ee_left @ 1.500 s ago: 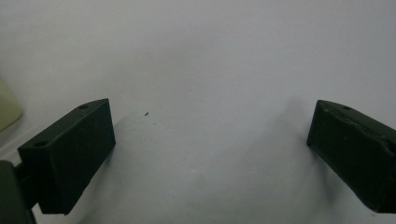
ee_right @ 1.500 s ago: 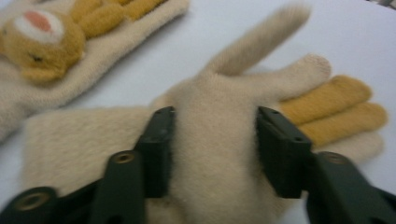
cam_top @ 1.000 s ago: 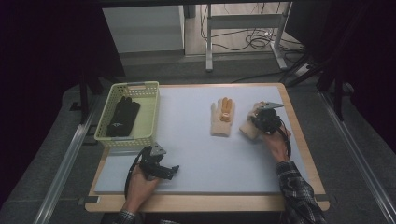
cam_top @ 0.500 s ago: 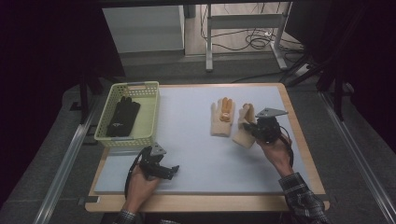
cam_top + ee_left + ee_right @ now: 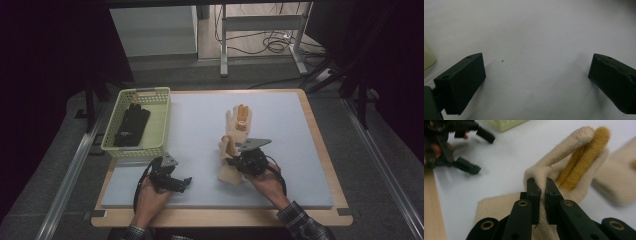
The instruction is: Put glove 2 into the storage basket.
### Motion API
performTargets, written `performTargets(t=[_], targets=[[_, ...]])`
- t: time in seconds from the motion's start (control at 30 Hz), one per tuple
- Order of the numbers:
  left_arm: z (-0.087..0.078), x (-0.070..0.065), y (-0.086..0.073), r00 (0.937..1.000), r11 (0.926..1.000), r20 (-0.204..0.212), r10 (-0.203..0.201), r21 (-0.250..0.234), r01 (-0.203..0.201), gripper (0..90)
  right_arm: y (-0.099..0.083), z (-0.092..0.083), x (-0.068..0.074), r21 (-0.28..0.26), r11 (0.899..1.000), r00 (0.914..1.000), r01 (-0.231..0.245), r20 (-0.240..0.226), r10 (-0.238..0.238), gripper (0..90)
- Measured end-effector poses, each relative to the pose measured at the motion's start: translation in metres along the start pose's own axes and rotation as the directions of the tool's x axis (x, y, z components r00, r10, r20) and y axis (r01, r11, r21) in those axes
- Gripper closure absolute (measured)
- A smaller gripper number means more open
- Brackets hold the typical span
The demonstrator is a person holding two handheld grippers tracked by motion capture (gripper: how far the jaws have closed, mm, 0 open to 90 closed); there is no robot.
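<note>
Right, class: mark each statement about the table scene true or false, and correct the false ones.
1. The right gripper is shut on a cream glove. True.
2. The left gripper holds a black glove. False: its fingers stand wide open over the bare table top, with nothing between them.
3. A black glove lies in the basket. True.
4. The basket is at the table's right side. False: in the high view it sits at the left.
5. A second cream glove lies flat on the table beyond the held one. True.
6. The held glove is wholly cream. False: it has mustard-yellow strips.
</note>
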State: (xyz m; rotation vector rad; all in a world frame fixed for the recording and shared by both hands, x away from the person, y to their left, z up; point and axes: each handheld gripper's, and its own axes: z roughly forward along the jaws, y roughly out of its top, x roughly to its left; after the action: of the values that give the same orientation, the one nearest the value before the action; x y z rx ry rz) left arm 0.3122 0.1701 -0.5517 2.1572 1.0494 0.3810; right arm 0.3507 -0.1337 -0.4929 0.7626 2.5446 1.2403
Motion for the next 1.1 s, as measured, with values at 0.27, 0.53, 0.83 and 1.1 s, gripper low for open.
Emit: performTargets(t=[0.27,0.53,0.83,1.1], targets=[[0.000,0.000,0.000,1.0000,1.0000,0.000,0.000,0.000,0.000,1.1,-0.002,0.014,0.008,0.014,1.000,0.9993,0.003,-0.037,-0.002,43.5],[0.000,0.000,0.000,1.0000,1.0000,-0.001,0.001,0.003,-0.001,1.1,-0.003,-0.007,-0.013,0.000,1.000,0.9997,-0.024,0.009,0.024,57.4],[0.000,0.000,0.000,1.0000,1.0000,0.000,0.005,0.003,-0.005,1.1,0.002,0.033,-0.009,0.048,0.999,1.0000,-0.001,-0.007,0.001,58.7],[0.000,0.000,0.000,1.0000,1.0000,-0.001,0.006,0.002,-0.006,1.2,0.004,0.049,0.004,0.055,0.998,0.9992,0.027,-0.030,-0.026,57.5]])
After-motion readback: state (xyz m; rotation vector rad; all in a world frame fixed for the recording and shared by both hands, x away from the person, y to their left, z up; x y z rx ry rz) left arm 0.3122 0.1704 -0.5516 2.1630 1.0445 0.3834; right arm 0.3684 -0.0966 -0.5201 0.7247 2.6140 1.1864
